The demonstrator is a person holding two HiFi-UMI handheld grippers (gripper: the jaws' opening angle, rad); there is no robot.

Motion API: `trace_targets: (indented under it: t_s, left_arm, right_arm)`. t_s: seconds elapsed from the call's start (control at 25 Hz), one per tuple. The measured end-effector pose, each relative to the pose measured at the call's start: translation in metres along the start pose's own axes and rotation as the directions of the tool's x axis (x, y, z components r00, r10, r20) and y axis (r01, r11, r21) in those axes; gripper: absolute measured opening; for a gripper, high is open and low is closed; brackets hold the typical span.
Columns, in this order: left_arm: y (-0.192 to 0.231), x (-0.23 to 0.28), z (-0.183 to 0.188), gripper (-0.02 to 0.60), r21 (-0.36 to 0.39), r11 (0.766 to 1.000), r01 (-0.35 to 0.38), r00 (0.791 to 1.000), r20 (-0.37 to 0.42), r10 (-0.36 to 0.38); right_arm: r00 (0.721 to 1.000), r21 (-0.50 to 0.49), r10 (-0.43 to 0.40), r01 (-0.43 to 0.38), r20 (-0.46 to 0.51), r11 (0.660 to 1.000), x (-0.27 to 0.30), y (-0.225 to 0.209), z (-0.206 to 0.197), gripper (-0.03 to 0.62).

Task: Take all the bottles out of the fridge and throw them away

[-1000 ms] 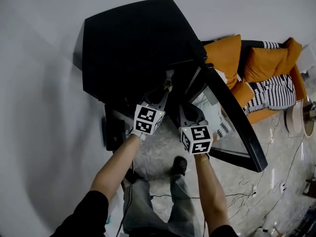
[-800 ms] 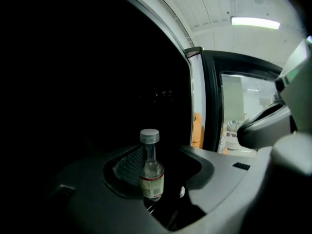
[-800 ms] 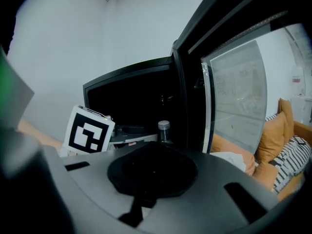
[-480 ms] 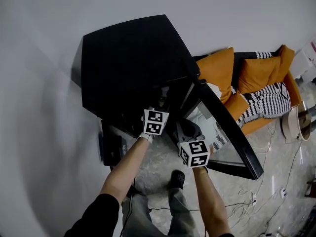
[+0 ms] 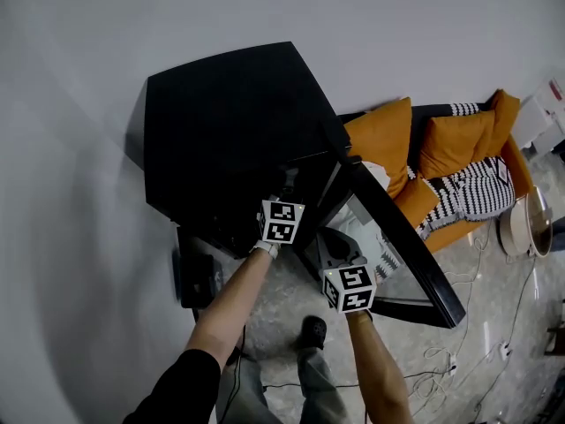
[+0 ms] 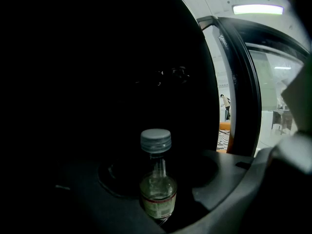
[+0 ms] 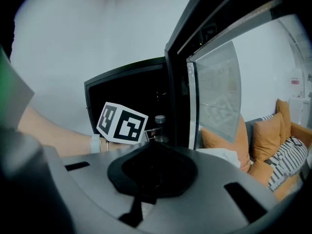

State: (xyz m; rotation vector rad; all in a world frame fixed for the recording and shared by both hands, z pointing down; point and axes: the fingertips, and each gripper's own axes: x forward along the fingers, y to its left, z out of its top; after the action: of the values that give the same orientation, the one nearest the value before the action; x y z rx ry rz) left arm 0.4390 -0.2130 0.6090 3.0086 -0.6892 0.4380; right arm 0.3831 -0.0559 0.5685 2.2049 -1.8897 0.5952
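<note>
A black fridge (image 5: 229, 122) stands against the white wall with its glass door (image 5: 397, 237) swung open to the right. My left gripper (image 5: 284, 197) reaches into the dark opening. A small clear bottle (image 6: 157, 179) with a grey cap and a red-edged label stands upright between its jaws. Those jaws have just been opening and stand wide, with the pads off the glass. In the right gripper view the bottle's cap (image 7: 160, 119) shows just past the left gripper's marker cube (image 7: 122, 123). My right gripper (image 5: 335, 247) hangs in front of the fridge beside the door, shut and empty.
A sofa with orange cushions (image 5: 441, 148) and a striped cushion (image 5: 477, 188) sits behind the open door. Cables (image 5: 477, 360) trail over the floor at the right. A dark flat object (image 5: 196, 276) lies on the floor left of the fridge. My feet (image 5: 311, 329) are below.
My left gripper has pushed up and further into the fridge opening. The right gripper has stayed by the door.
</note>
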Motion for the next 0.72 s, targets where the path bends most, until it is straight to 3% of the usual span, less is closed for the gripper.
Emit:
trace_targets:
  t_s: [0.72]
  left_arm:
    - [-0.011, 0.003, 0.001, 0.181, 0.077, 0.997, -0.004, 1.0, 0.008, 0.004]
  right_arm:
    - [1.0, 0.041, -0.024, 0.023, 0.013, 0.999, -0.009, -0.013, -0.004, 0.008]
